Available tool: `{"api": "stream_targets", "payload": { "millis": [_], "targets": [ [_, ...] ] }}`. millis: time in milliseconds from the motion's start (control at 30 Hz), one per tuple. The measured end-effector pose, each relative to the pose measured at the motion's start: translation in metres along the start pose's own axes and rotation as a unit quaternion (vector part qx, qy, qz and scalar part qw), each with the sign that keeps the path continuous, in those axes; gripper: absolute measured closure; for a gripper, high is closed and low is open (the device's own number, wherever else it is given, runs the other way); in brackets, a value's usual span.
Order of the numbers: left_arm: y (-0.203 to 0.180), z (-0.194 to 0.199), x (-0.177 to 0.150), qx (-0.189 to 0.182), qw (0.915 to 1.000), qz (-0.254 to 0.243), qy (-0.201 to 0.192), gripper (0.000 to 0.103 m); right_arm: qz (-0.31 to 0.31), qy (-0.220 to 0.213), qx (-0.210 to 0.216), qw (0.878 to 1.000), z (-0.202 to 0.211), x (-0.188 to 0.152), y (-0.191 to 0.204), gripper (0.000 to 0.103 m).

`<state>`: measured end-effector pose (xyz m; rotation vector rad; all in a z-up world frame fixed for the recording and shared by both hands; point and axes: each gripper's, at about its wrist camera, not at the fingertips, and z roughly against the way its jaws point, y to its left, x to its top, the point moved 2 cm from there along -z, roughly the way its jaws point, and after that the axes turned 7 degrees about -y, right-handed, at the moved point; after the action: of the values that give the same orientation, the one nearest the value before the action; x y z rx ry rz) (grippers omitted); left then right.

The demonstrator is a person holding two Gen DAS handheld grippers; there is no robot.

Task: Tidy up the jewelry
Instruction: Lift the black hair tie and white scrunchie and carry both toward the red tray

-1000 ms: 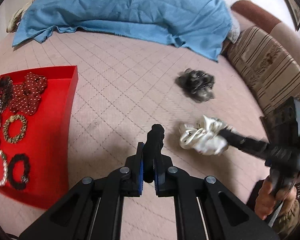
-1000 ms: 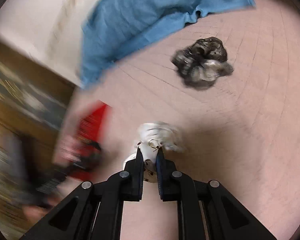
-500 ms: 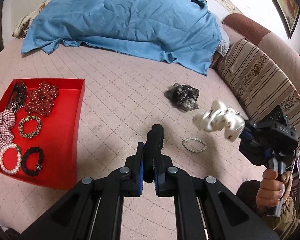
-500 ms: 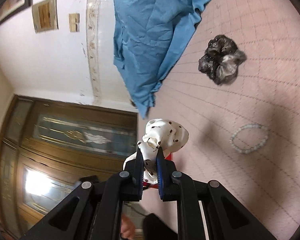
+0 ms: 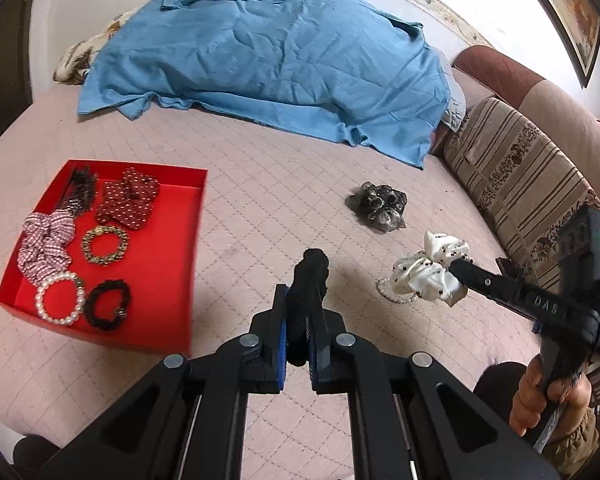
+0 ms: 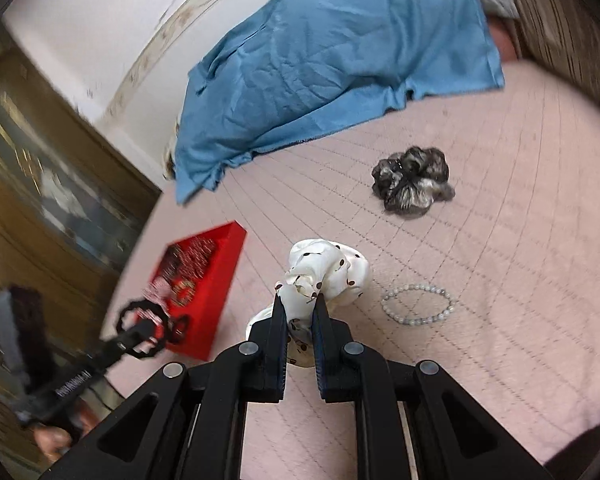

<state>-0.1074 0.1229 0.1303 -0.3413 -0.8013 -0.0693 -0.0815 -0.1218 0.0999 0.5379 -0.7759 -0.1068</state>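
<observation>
Left gripper [image 5: 298, 336] fingers clamped on black hair tie [image 5: 310, 280]; right gripper [image 6: 299, 328] fingers pinched on white dotted scrunchie [image 6: 324, 270], both held above bed [image 5: 260, 208]. Red tray [image 5: 172, 264] to left. Our risks: loose scrunchie folds slipping free mid-carry; both grippers crowding tray, knocking pearl bracelet [image 5: 58, 298] inside.

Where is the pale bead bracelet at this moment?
In the right wrist view, the pale bead bracelet lies on the pink quilt, right of the held white dotted scrunchie and nearer than the dark grey scrunchie.
</observation>
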Motion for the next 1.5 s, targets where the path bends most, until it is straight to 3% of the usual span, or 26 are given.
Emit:
{"api": "stream_targets", "payload": {
  "millis": [433, 1167, 1500],
  "targets": [
    [0.004, 0.03, -0.001, 0.033, 0.9989, -0.012, -0.031, 0.095, 0.107, -0.002, -0.049, 0.993, 0.013, -0.021, 0.058, 0.091],
    [0.026, 0.048, -0.001, 0.101, 0.9937, -0.019, -0.044, 0.095, 0.155, 0.015, -0.042, 0.987, 0.007, -0.035, 0.101, 0.091],
    [0.042, 0.042, -0.002, 0.108, 0.9934, -0.007, -0.039, 0.095, 0.179, 0.028, -0.027, 0.983, -0.014, -0.034, 0.124, 0.09]
  ]
}}
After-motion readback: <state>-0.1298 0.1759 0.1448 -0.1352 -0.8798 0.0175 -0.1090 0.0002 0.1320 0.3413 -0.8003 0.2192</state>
